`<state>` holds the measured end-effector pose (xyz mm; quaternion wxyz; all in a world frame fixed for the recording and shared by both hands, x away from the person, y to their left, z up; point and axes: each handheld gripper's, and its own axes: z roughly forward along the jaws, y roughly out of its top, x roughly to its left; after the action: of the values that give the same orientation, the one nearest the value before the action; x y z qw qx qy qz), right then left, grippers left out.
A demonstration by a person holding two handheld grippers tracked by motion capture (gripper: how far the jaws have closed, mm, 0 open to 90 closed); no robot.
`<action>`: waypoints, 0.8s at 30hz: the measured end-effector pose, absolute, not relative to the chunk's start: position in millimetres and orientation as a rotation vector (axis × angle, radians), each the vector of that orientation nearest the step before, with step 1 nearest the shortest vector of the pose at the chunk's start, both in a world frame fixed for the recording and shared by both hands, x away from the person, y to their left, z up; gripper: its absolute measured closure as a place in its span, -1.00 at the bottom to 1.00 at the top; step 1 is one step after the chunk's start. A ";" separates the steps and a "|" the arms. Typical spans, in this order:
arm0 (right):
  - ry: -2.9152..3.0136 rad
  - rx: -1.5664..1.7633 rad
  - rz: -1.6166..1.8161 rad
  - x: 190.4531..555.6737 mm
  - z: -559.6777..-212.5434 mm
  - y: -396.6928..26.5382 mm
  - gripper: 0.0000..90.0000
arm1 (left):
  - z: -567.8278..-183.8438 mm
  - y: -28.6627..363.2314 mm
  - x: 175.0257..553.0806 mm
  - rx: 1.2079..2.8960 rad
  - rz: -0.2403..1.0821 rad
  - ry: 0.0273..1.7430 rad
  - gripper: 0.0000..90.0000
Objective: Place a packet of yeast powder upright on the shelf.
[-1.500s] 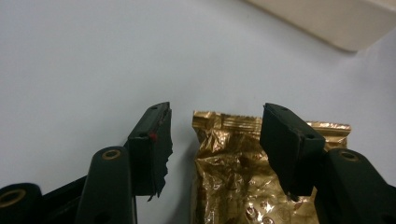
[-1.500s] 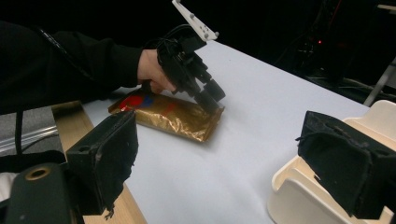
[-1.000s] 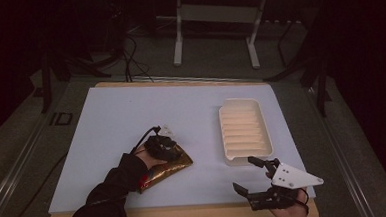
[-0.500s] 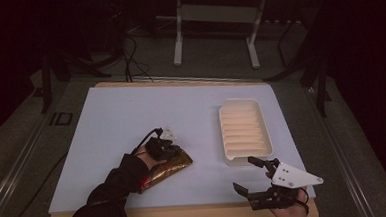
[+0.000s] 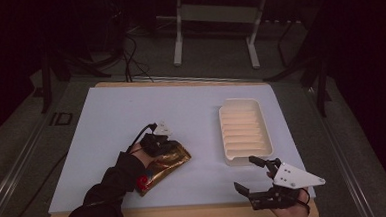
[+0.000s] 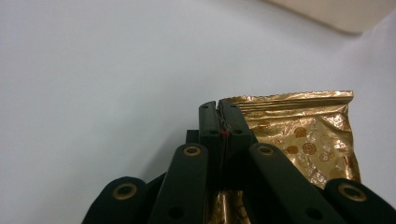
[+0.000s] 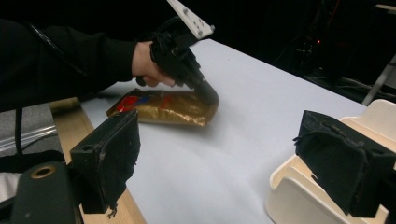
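A crinkled gold foil packet point(image 5: 166, 165) with a red patch lies flat on the white table cover, left of centre. My left gripper point(image 5: 174, 148) reaches down onto the packet's far edge. In the left gripper view its jaws have just been closing and now pinch the sealed corner of the packet point(image 6: 308, 135), the left gripper point(image 6: 219, 112) shut on the foil. The right gripper view shows the same grip on the packet point(image 7: 168, 108) from the side. My right gripper point(image 5: 245, 174) hovers open near the front right edge, nothing between its pads point(image 7: 112, 154).
A cream ribbed tray point(image 5: 245, 133) lies right of centre, just beyond my right gripper; its rim point(image 7: 373, 112) sits beside the right jaw. The white cover point(image 5: 131, 106) lies on a wooden table. A metal stand and cables are on the floor behind.
The left gripper's jaws have closed on the packet's far edge, with the hand shifting slightly. The right gripper has stayed where it was.
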<state>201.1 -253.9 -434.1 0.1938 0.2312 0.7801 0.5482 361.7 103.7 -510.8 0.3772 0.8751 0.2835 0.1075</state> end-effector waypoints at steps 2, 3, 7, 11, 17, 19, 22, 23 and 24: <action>2.190 0.648 1.541 201.1 -434.1 -253.9 -0.70 | -504.0 106.6 360.6 2.224 0.289 0.726 1.00; 2.191 0.647 1.539 201.1 -434.2 -253.7 -0.70 | -500.7 107.7 360.3 2.225 0.290 0.719 1.00; 2.191 0.644 1.543 200.5 -433.7 -253.2 -0.69 | -489.2 111.4 357.3 2.222 0.316 0.711 1.00; 2.188 0.637 1.540 199.9 -433.2 -253.2 -0.69 | -478.1 116.8 352.1 2.205 0.327 0.717 1.00; 2.188 0.630 1.537 199.2 -432.8 -252.8 -0.68 | -463.7 124.4 342.9 2.196 0.355 0.703 1.00; 2.189 0.630 1.539 199.2 -432.6 -252.8 -0.68 | -458.2 126.6 339.7 2.194 0.368 0.707 1.00; 2.188 0.633 1.543 199.0 -432.4 -252.8 -0.68 | -453.3 128.9 336.5 2.193 0.374 0.709 1.00; 2.190 0.632 1.543 199.0 -432.2 -252.7 -0.68 | -447.8 131.5 331.8 2.187 0.375 0.698 1.00; 2.186 0.628 1.544 198.8 -431.9 -252.5 -0.68 | -445.8 132.3 330.1 2.188 0.381 0.693 1.00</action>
<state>198.8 -252.5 -431.9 0.1950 0.2241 0.7799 0.5509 330.1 132.3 -445.8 0.3965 0.8633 0.2736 0.1504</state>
